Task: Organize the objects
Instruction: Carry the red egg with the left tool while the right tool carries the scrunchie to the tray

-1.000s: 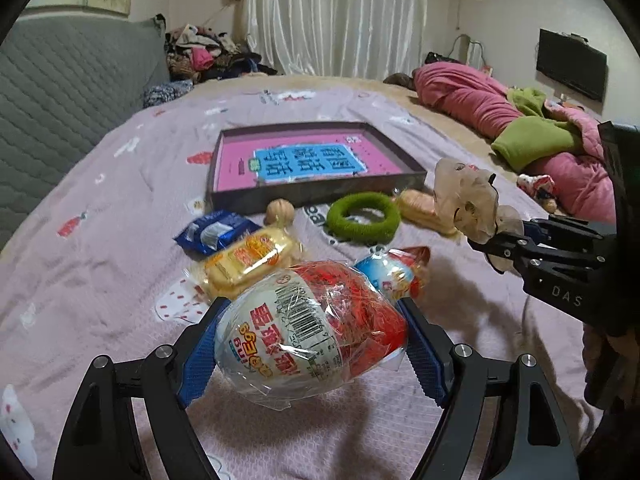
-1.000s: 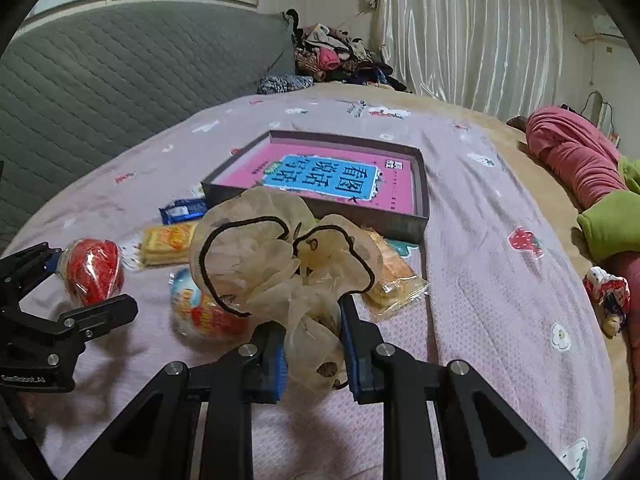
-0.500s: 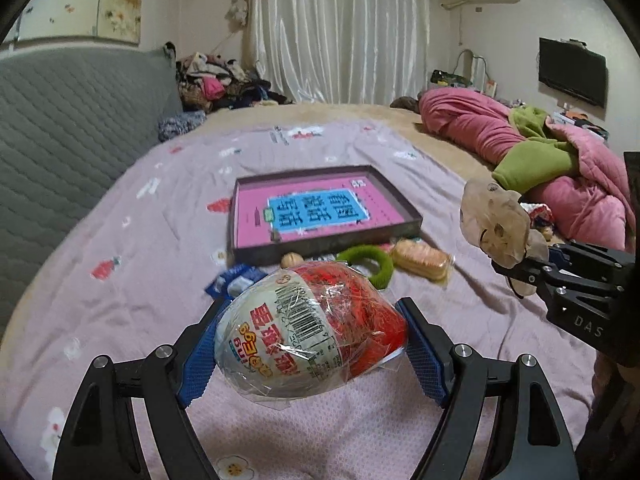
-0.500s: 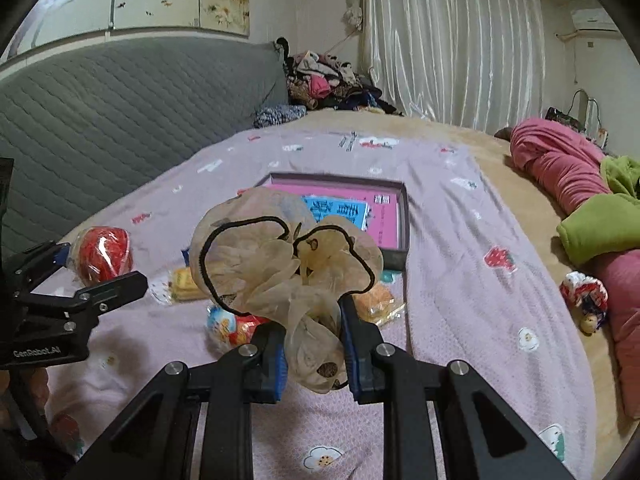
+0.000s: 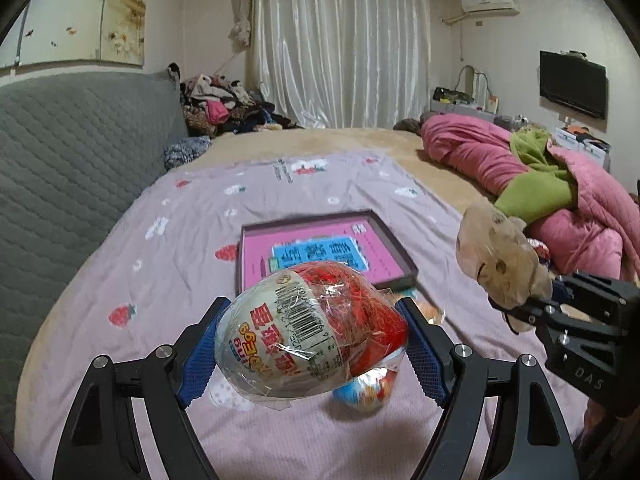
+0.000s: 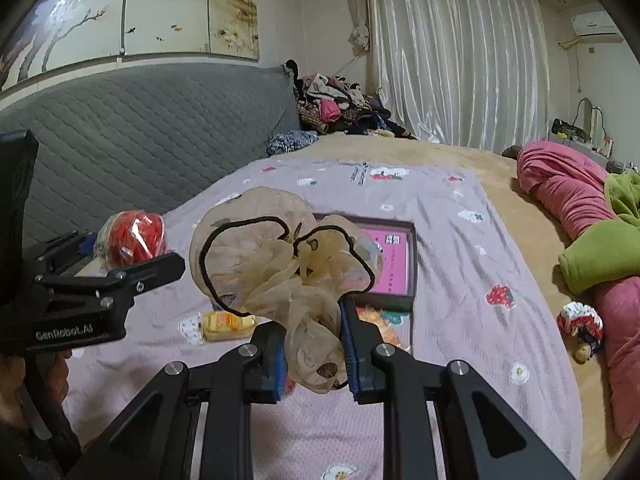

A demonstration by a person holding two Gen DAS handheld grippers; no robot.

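My left gripper (image 5: 310, 350) clamps a slick cellophane-wrapped egg-shaped toy (image 5: 310, 330); my right gripper (image 6: 312, 354) pinches a sheer beige scrunchie (image 6: 280, 268). Film may slip, dropping egg short of the dark shallow box (image 5: 390, 240).

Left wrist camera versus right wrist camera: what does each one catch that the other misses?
Only the left wrist view shows the wall television and a blue-and-red egg lying on the bed under the left gripper.

Only the right wrist view shows the yellow snack packet and a small doll beside the pink quilt.

Both show the wrapped toy egg held by the left gripper, the beige scrunchie pinched by the right gripper, and the pink-lined box.
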